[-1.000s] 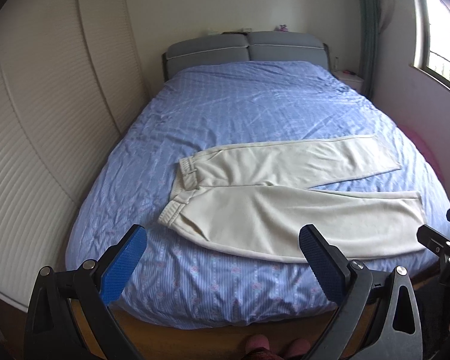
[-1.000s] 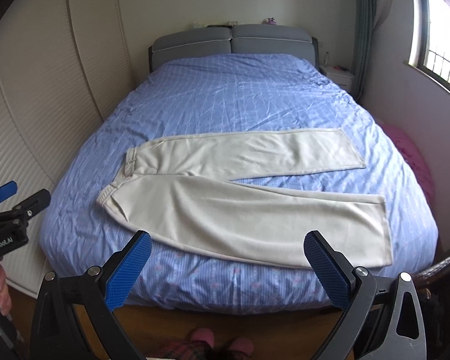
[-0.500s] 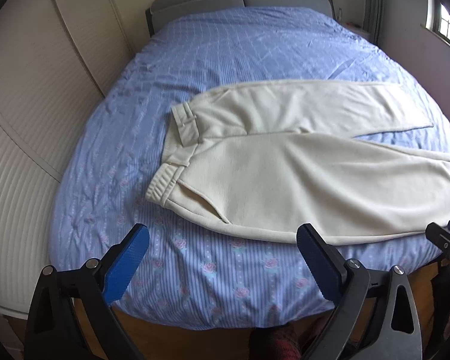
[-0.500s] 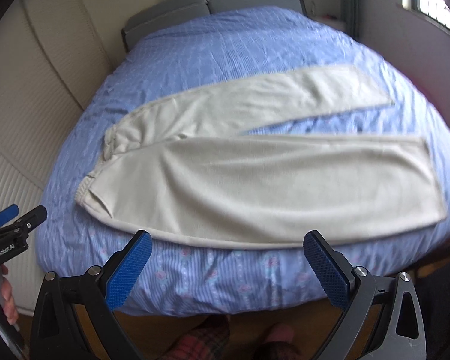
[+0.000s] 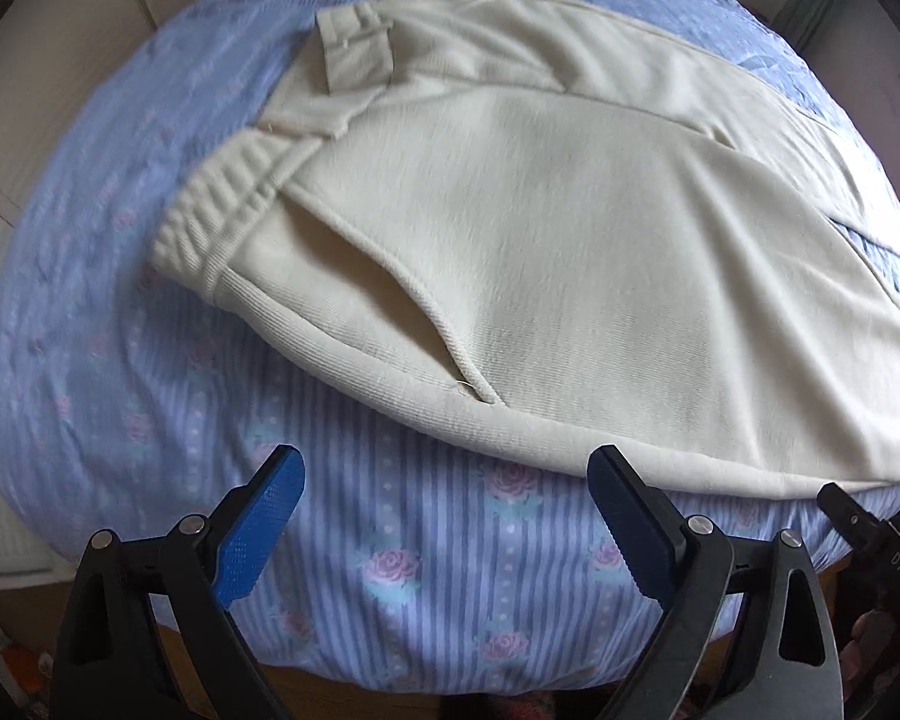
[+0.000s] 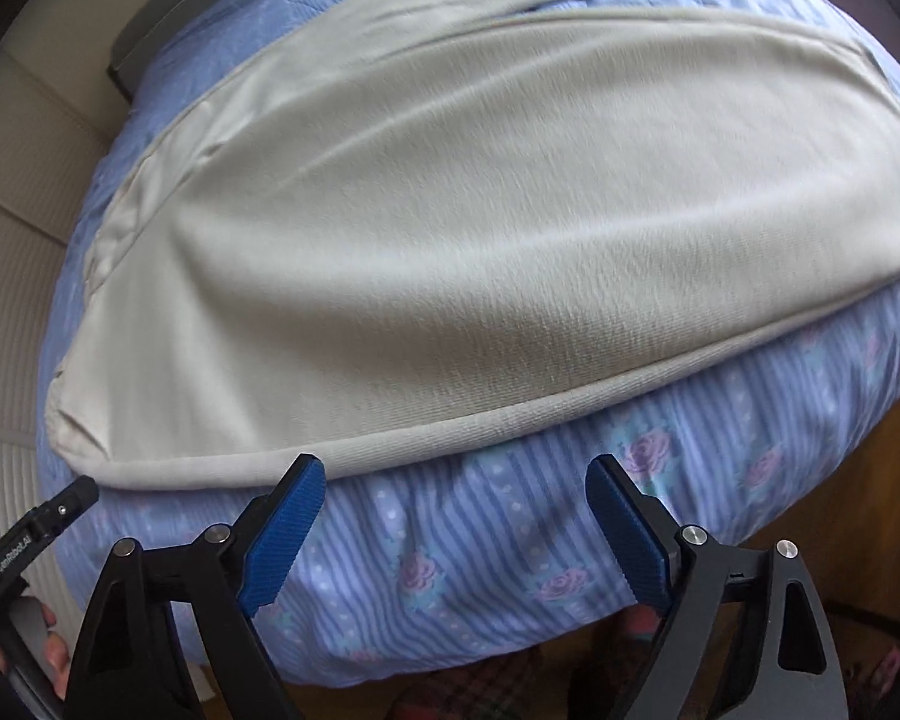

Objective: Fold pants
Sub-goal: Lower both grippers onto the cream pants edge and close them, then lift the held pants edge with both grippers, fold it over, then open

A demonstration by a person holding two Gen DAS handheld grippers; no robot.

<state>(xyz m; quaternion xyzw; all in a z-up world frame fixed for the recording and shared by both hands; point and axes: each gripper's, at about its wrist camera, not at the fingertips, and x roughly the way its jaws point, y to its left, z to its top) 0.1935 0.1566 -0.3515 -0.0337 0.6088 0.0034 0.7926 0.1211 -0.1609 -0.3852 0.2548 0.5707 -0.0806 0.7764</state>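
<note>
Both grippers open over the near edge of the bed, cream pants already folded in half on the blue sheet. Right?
Not quite: the pants aren't folded yet. The left wrist view shows both legs spread apart on the blue sheet, waistband at the left. The rest holds: left gripper and right gripper, jaws just closing slightly, stand open with nothing between them.

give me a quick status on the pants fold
Left claw and right claw open, just been closing, empty. Cream knit pants flat, unfolded on blue striped bedsheet. Nothing blocking.
</note>
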